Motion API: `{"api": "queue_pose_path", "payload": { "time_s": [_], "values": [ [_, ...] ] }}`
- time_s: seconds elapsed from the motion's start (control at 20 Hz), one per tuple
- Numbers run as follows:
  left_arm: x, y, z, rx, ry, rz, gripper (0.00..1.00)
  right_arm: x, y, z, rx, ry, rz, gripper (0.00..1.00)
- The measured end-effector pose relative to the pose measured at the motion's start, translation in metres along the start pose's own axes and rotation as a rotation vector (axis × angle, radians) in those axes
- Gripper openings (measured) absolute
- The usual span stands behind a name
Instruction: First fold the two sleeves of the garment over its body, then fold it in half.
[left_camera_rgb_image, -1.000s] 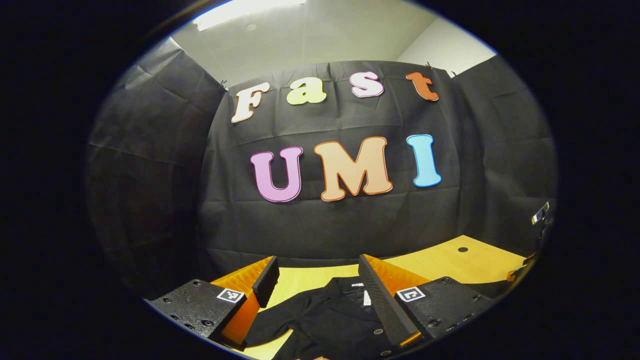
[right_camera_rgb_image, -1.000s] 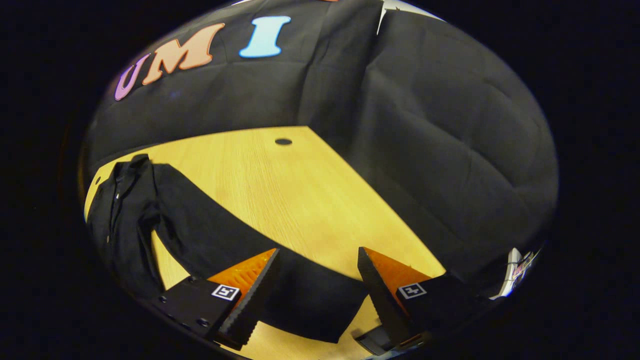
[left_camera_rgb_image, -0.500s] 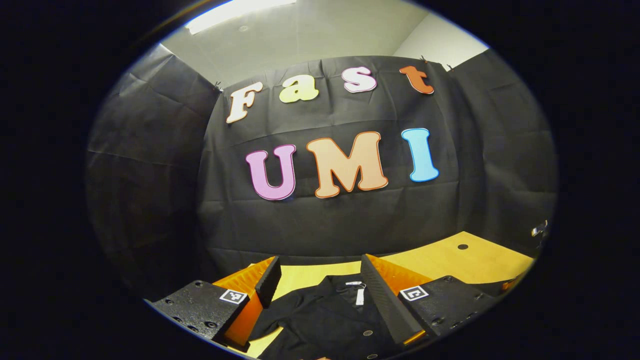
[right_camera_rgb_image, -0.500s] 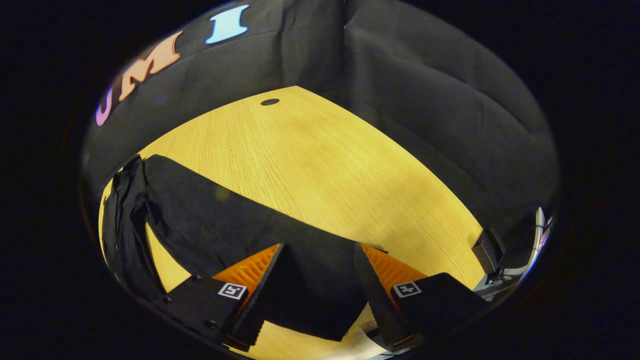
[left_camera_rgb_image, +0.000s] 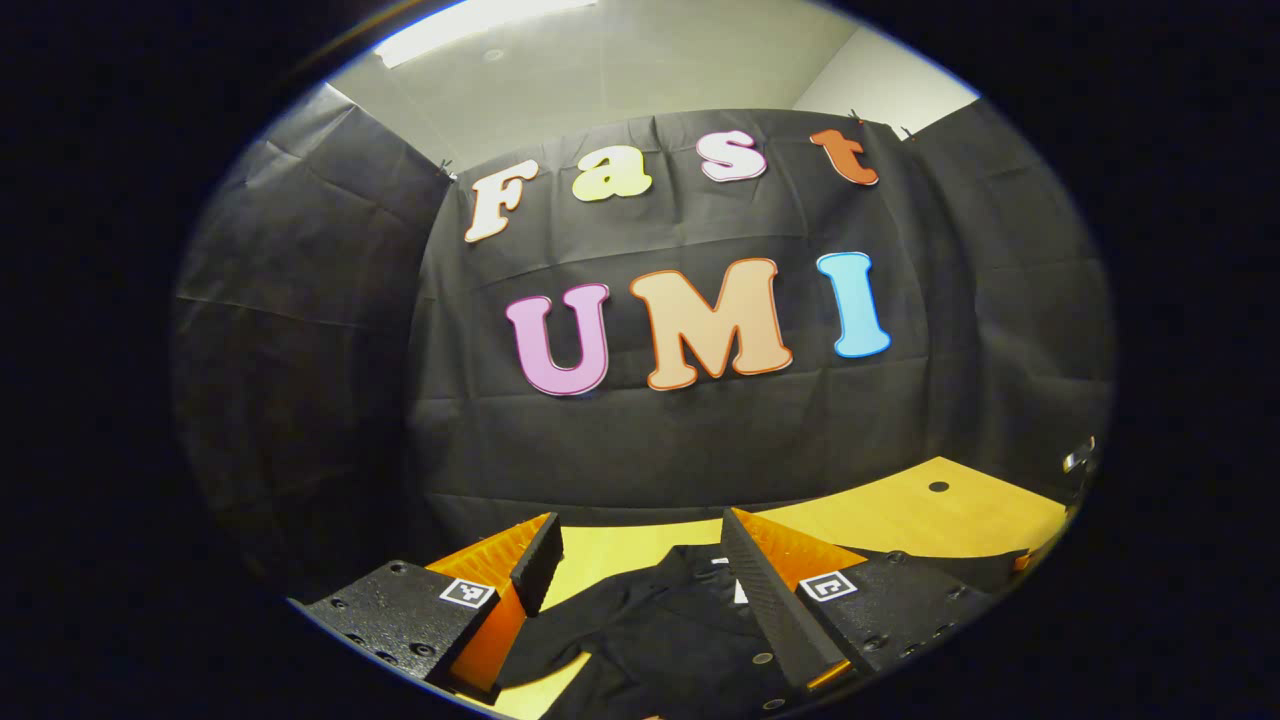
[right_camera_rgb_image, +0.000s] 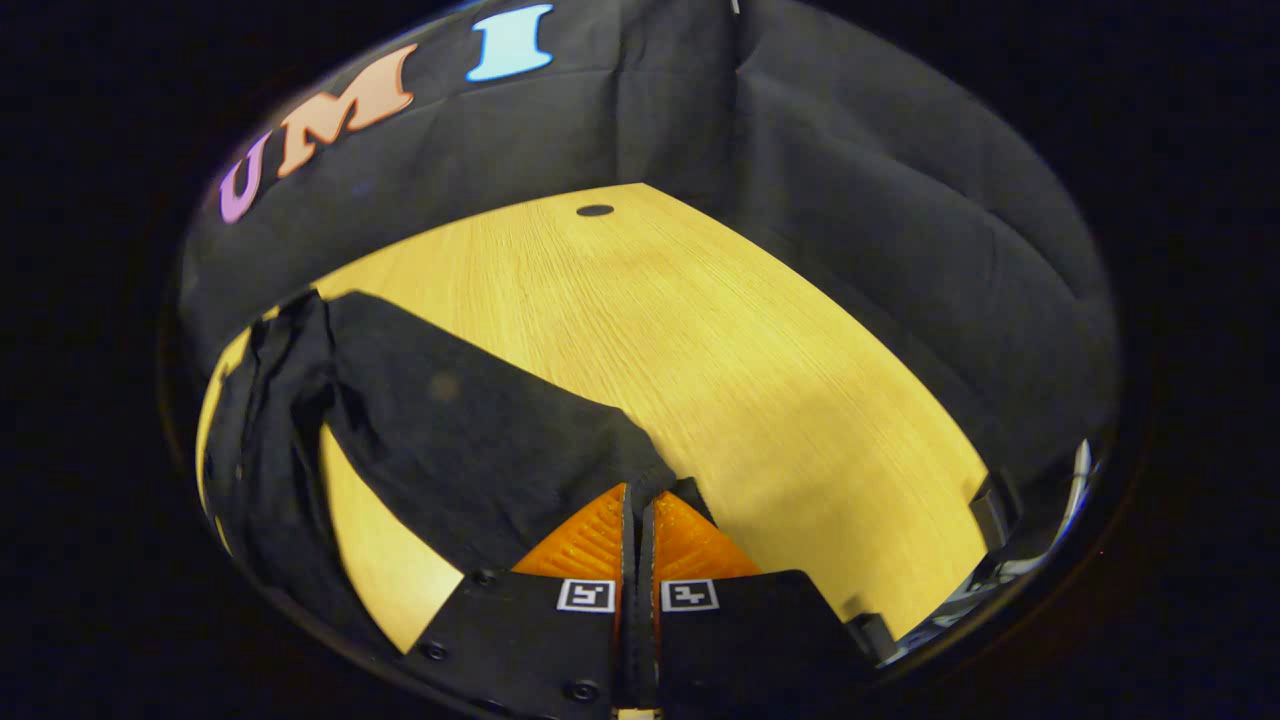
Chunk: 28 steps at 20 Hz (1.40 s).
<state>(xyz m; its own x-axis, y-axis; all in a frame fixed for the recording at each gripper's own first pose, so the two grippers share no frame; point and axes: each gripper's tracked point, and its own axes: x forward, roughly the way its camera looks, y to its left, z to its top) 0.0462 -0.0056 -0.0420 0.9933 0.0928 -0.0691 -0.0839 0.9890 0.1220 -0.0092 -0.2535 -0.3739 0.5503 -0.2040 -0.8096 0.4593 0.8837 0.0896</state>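
Pinching the sleeve (right_camera_rgb_image: 470, 440) end, your right gripper (right_camera_rgb_image: 637, 510) fingers are pressed together; carry it low over the garment (left_camera_rgb_image: 650, 640) body, left gripper (left_camera_rgb_image: 640, 560) fingers spread.

Black button-up garment (right_camera_rgb_image: 270, 450) lies spread on the yellow wooden table (right_camera_rgb_image: 700, 330), collar end toward the booth's back wall, small buttons running down its front. In the right gripper view one long sleeve (right_camera_rgb_image: 480, 440) stretches flat away from the body, not folded over, its cuff end pinched between the right gripper (right_camera_rgb_image: 634, 500) fingers.
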Motion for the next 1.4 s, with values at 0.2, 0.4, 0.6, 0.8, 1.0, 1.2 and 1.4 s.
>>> {"api": "queue_pose_path", "payload": {
  "time_s": [0.2,0.4,0.6,0.8,1.0,1.2,1.4],
  "values": [
    [-0.003,0.026,-0.016,-0.011,0.037,0.02,1.0,-0.024,0.033,0.048,0.028,-0.11,0.026,0.02],
    [-0.007,0.046,-0.015,-0.009,0.026,0.028,0.94,-0.052,0.071,0.086,0.053,-0.22,0.08,0.02],
    [-0.012,0.075,-0.021,-0.019,0.032,0.064,0.99,-0.094,0.128,0.126,0.043,-0.371,0.196,0.02],
    [-0.018,0.1,-0.026,-0.032,0.041,0.1,0.99,-0.13,0.186,0.145,-0.045,-0.472,0.274,0.02],
    [-0.026,0.127,-0.034,-0.041,0.049,0.136,0.99,-0.151,0.235,0.146,-0.132,-0.52,0.33,0.02],
    [-0.037,0.155,-0.041,-0.039,0.06,0.175,0.94,-0.158,0.285,0.136,-0.201,-0.523,0.38,0.02],
    [-0.046,0.185,-0.051,-0.044,0.074,0.22,0.95,-0.162,0.336,0.124,-0.241,-0.508,0.438,0.02]
  ]
}}
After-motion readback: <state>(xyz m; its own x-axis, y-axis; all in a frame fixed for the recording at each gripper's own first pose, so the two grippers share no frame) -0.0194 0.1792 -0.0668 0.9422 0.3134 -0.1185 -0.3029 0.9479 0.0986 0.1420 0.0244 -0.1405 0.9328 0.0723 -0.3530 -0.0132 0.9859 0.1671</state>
